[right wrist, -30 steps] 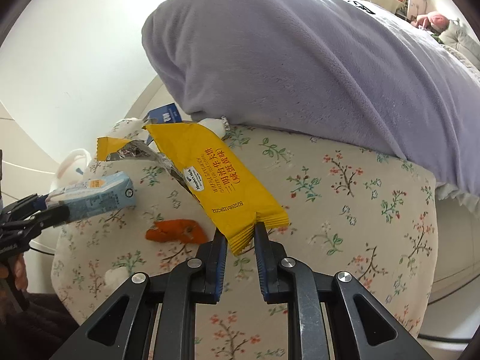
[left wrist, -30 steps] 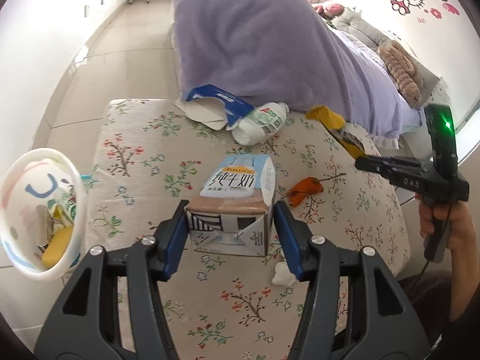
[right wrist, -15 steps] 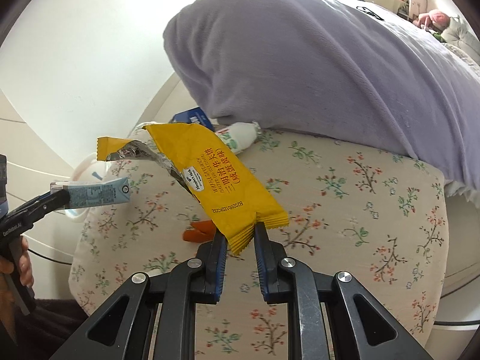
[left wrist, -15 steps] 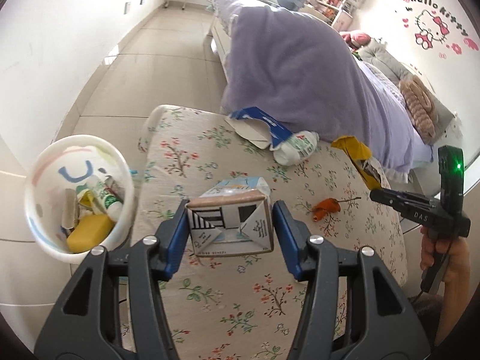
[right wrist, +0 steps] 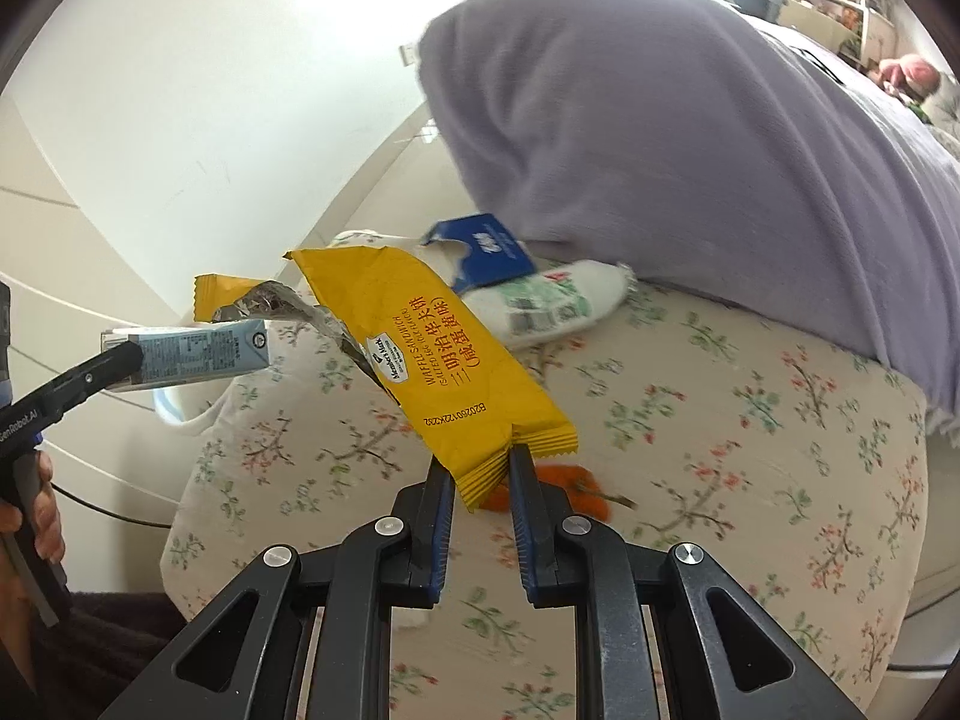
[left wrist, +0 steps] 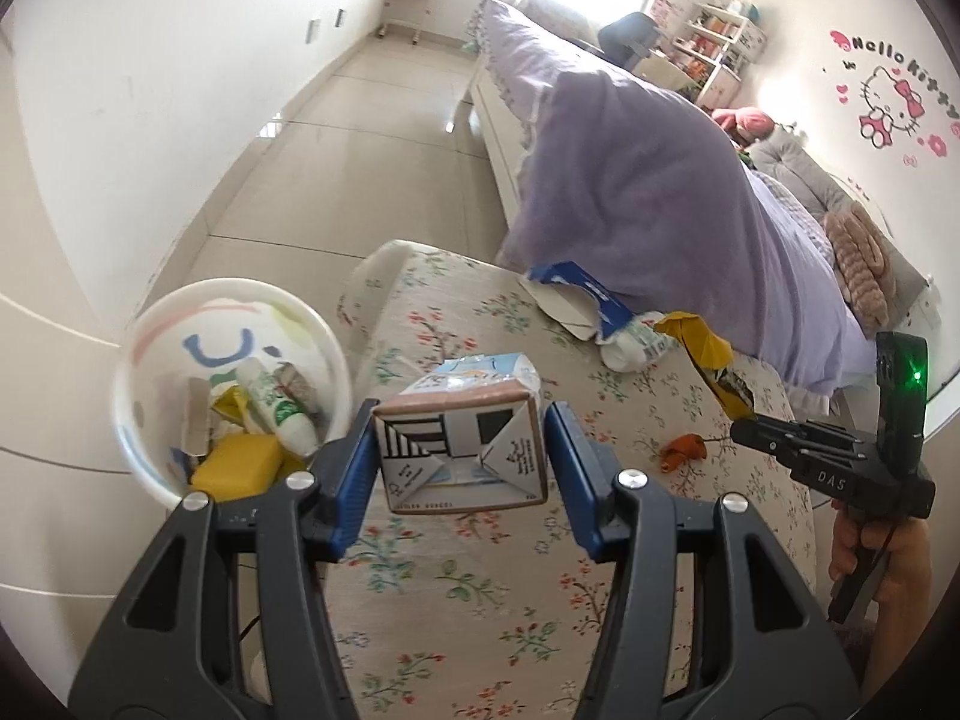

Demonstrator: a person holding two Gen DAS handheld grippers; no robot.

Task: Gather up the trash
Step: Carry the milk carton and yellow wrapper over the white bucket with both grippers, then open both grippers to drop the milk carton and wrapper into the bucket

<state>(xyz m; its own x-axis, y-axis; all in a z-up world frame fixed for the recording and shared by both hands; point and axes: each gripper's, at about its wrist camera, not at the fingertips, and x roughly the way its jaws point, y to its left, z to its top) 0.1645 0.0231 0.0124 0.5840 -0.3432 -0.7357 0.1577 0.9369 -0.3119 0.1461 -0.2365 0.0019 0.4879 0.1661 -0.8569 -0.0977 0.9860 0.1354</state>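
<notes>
Trash is held in both tongs above a floral-covered bench [left wrist: 468,600]. The left tongs [left wrist: 461,450] pinch a small blue-and-white milk carton [left wrist: 465,450] by its sides, its folded bottom end facing the camera, lifted clear of the bench. Just to the left of these tongs and lower down stands a white bin [left wrist: 234,384] with a drawn face on its inner wall; it already contains a yellow wrapper, a white tube with green print and other scraps.

The right tongs [right wrist: 480,483] are pressed almost together on the crimped end of a yellow snack wrapper [right wrist: 432,360], which stands up and away from them, its torn silver-lined top flopping to the left. Directly beneath these tongs an orange scrap [right wrist: 576,489] lies on the bench. Farther ahead of them, a white plastic bottle [right wrist: 546,306] with green print lies on its side, touching a torn blue-and-white box [right wrist: 486,249]. Both rest against the edge of a lilac blanket [right wrist: 660,138] draped over the bed beyond the bench.
</notes>
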